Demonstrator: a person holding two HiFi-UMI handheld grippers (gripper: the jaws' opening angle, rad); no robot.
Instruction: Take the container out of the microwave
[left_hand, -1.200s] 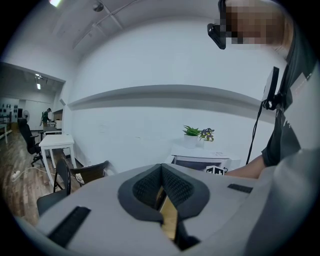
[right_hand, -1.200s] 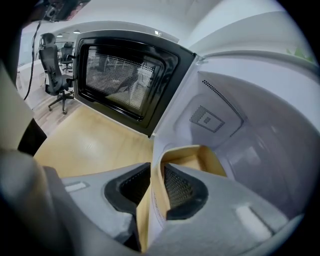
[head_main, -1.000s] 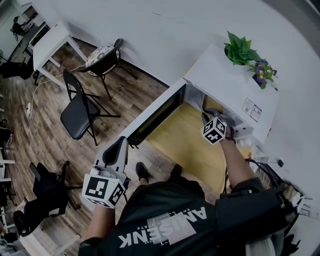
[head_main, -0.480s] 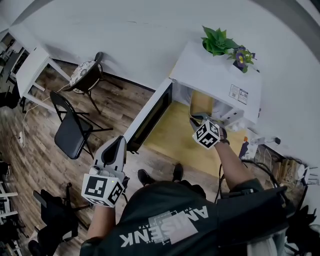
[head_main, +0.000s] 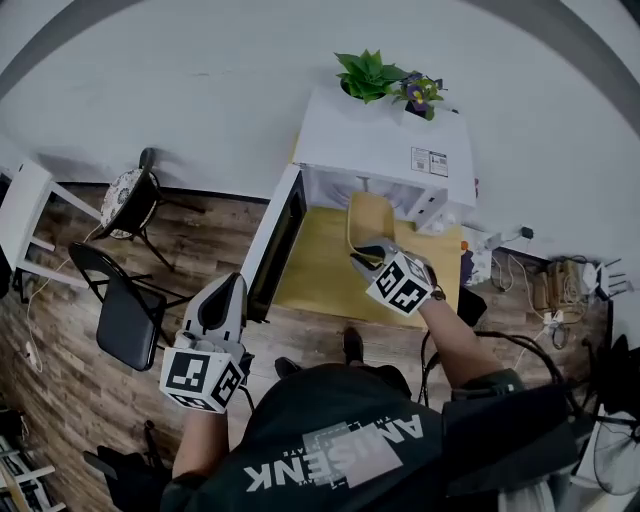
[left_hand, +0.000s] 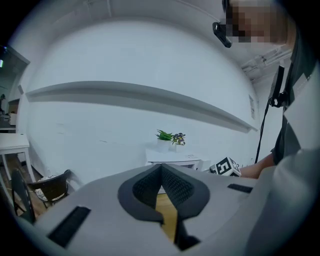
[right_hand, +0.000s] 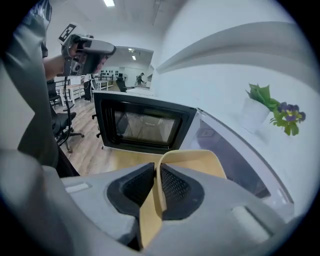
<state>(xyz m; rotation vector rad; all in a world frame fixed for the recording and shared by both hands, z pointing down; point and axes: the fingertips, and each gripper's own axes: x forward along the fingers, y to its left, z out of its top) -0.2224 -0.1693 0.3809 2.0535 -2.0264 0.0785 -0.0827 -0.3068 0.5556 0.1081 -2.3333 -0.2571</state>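
The yellow container (head_main: 366, 216) hangs in front of the white microwave (head_main: 385, 150), clear of its cavity, over the yellow tabletop (head_main: 318, 270). My right gripper (head_main: 366, 250) is shut on the container's near rim (right_hand: 192, 159), and the thin wall stands between the pads. The microwave door (head_main: 275, 240) is swung wide open to the left; it fills the middle of the right gripper view (right_hand: 145, 125). My left gripper (head_main: 226, 298) is held at the lower left, away from the microwave. It is shut (left_hand: 161, 174) with nothing in it.
Two potted plants (head_main: 385, 80) stand on top of the microwave. A black folding chair (head_main: 125, 315), a round stool (head_main: 130, 195) and a white table (head_main: 25, 215) stand on the wood floor at the left. Cables and plugs (head_main: 540, 280) lie to the right of the table.
The right gripper has drawn the yellow container out of the microwave, toward me and upward. The head view has swung, shifting the microwave left. The left gripper stays put.
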